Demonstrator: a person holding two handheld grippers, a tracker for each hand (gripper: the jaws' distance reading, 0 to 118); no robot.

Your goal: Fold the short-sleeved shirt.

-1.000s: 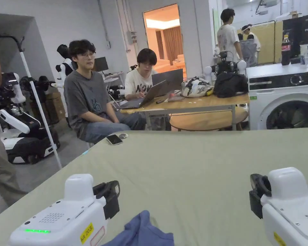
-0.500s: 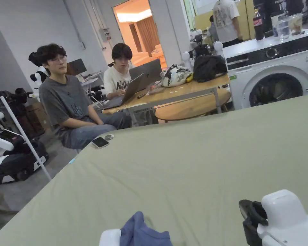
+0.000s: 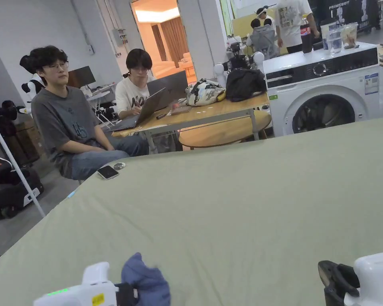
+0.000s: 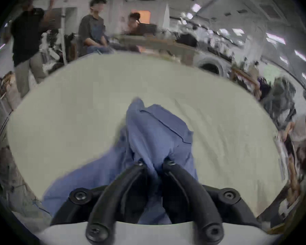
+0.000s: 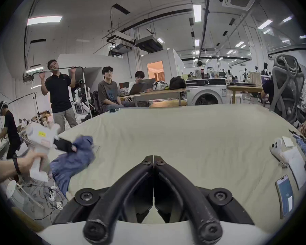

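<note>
Your left tongs point(image 4: 153, 164) are clenched on the shirt point(image 4: 154, 135), a bunched lump at the near left edge of the tabletop point(image 3: 234, 199). Your right tongs point(image 5: 153, 161) are closed and empty. Carry the shirt to the middle and spread it flat first. Crumpled like this, it shows no clear long axis or direction.

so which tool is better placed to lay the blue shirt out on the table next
Left. The left tool is already clamped on the bunched blue shirt above the green table. The right tool is shut, empty, off to the side.
</note>
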